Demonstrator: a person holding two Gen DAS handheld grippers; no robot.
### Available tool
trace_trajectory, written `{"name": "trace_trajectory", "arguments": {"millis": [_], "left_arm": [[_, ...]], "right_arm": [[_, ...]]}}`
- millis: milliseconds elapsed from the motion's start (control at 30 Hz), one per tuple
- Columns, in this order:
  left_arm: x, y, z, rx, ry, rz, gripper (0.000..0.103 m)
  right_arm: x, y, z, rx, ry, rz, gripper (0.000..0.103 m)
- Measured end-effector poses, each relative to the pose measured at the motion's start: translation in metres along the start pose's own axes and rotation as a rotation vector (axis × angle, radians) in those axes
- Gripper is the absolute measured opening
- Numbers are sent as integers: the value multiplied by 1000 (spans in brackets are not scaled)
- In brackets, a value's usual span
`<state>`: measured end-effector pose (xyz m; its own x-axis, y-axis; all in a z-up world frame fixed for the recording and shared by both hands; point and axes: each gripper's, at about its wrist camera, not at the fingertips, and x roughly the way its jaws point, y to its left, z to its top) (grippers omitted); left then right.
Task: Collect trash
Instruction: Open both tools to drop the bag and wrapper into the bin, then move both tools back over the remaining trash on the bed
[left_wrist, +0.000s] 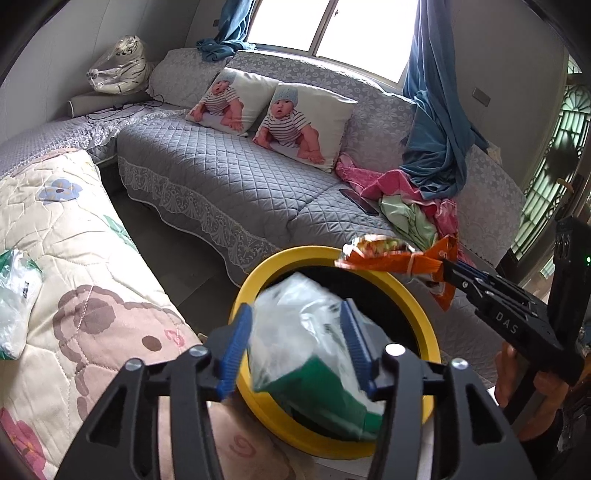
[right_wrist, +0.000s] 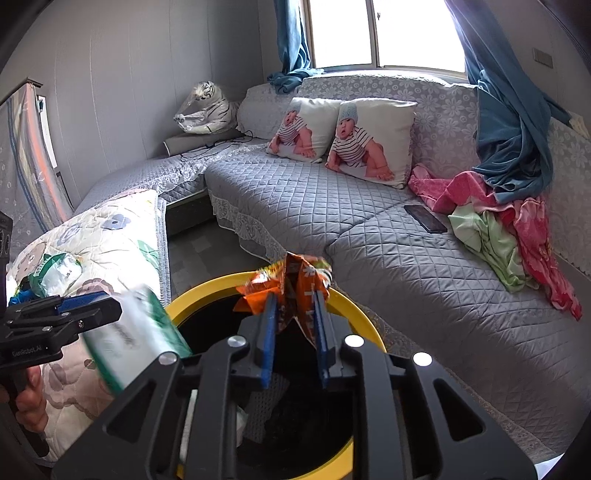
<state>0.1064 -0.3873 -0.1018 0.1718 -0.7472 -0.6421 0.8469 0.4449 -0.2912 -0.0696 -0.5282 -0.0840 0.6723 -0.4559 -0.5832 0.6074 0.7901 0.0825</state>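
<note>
Far left: padded floral quilt (left_wrist: 74, 258), stitched, with a crumpled clear-and-green plastic bag (left_wrist: 14, 295) lying on it. Left gripper (left_wrist: 295, 312): black frame, ribbed blue pads, body printed "GenRobot.AI" as far as I can read it in the right wrist view. Jaws are released, standing wide. The green-and-clear film packet (left_wrist: 310, 350) sits between the pads over the bin mouth, motion-blurred and tilted, its print unreadable. Bin (left_wrist: 417, 306): round, glossy yellow rim, black inside, on the floor between quilt and sofa. Right gripper (right_wrist: 294, 301): same build, "DAS" in white on its side, clenched on a crumpled orange foil snack wrapper (left_wrist: 391, 254) held over the bin's far rim; the wrapper's white characters are too creased to read. Behind: grey diamond-quilted sofa (left_wrist: 221, 173) with lace trim, and a flat black phone (left_wrist: 360, 201) on the seat.
</note>
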Motion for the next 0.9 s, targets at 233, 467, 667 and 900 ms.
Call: {"name": "trace_trajectory", "arguments": {"millis": [233,467,667,900], "left_arm": [[-9,5,2,-26,-30,2,64],[-34,20,8,-45,-115,68,75],[-79,51,17,-70,-223,162,86],[-150,101,16,-107,-342,305,95]], "right_arm": [[-8,-1,3,14,-25,4,36],[-16,3,7,2,-74,-30,49],[-23,22,11,-36,-128,13,67],[-27,78,18,-132,-179,156,81]]}}
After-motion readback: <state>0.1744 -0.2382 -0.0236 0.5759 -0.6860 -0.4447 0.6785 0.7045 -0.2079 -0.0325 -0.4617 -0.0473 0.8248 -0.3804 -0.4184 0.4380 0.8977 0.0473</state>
